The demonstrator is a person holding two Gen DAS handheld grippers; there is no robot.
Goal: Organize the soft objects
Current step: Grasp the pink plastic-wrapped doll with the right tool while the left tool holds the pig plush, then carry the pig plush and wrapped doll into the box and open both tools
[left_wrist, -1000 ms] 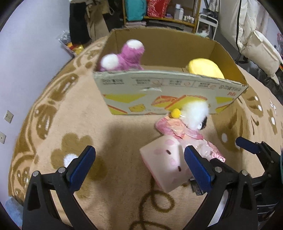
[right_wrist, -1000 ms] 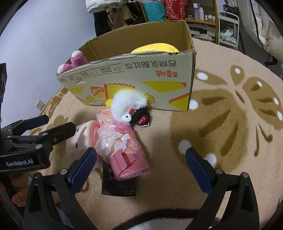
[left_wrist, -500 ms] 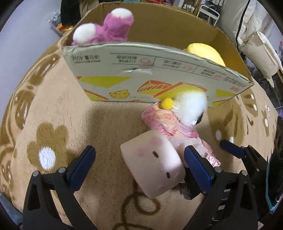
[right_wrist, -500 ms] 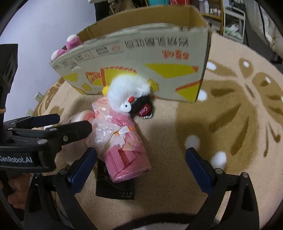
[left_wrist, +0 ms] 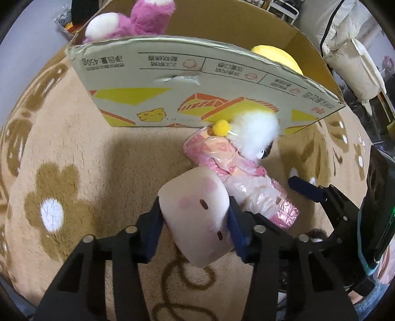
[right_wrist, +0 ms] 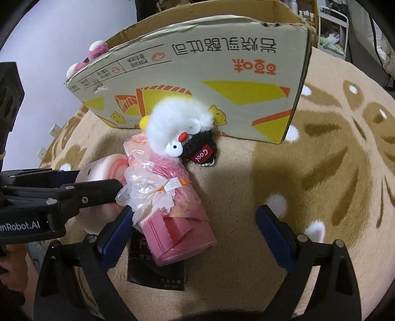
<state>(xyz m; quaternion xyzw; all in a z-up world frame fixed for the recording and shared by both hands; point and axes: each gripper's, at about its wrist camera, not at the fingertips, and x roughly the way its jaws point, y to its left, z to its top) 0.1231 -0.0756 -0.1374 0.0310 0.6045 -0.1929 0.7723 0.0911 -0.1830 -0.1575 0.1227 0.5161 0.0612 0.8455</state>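
Left wrist view, beige flowered carpet [left_wrist: 74, 153], left fingers [left_wrist: 153, 229] closing on pink plush [left_wrist: 197, 217], right fingers [right_wrist: 274, 229] apart.

A lived-in home room is showing here: a plush flower-patterned rug [left_wrist: 74, 153] is covering the floor, a shelving unit [right_wrist: 328, 27] is standing behind, and wall sockets [right_wrist: 54, 129] are sitting low

**Hidden and cut off**

The box [left_wrist: 197, 74] wall hides most of the purple plush [left_wrist: 138, 22] and yellow plush [left_wrist: 279, 58]. The pink bundle [right_wrist: 172, 202] covers part of a black card [right_wrist: 158, 274], its print too small to read.
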